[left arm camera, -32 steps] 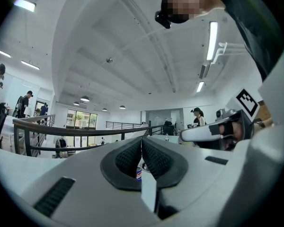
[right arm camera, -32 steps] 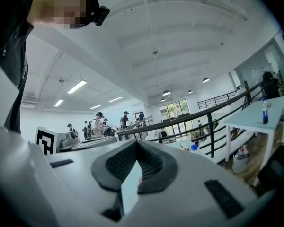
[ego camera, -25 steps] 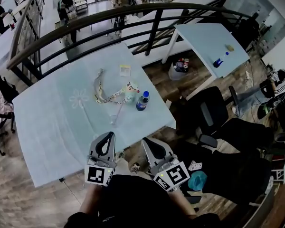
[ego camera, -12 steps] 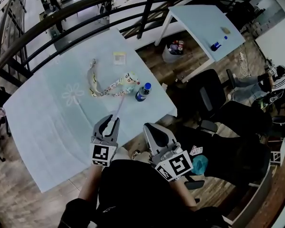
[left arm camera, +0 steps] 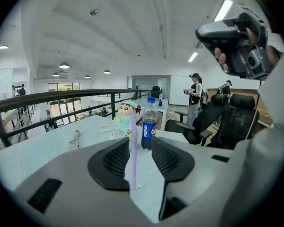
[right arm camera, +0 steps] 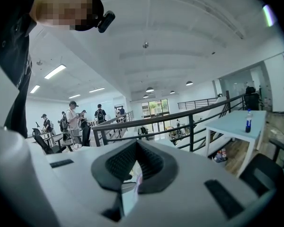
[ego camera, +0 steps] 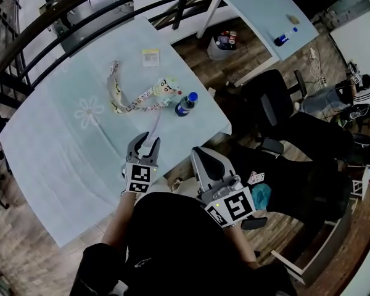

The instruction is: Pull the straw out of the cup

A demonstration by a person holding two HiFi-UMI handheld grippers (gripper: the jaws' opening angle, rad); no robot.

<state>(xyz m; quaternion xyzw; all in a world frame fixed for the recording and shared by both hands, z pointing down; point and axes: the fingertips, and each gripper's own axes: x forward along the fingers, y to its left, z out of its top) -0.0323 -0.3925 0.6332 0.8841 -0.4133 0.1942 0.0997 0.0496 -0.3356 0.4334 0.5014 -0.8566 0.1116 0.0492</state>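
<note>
Near the front edge of the pale blue table point(ego camera: 61, 147), the clear plastic cup point(left arm camera: 141, 178) sits right in the mouth of the left gripper point(ego camera: 145, 142). The lilac straw point(left arm camera: 132, 150) leans up toward 12 o'clock between the pads.

Those jaws have just been opening and now stand wide, gripping nothing, though the straw is just beside the left pad. The right gripper point(ego camera: 199, 155) hangs past the table edge at about 4 o'clock from the left one, jaws together and empty. A Pepsi bottle point(ego camera: 184, 104) stands at 1 o'clock from the cup.

My guess is the straw's super light, thin, slick and easy to crush. The cup weighs next to nothing, so it'll probably tip or ride along. I'd pinch the straw gently at mid-length, above the rim, and steady the cup with the other gripper.
</note>
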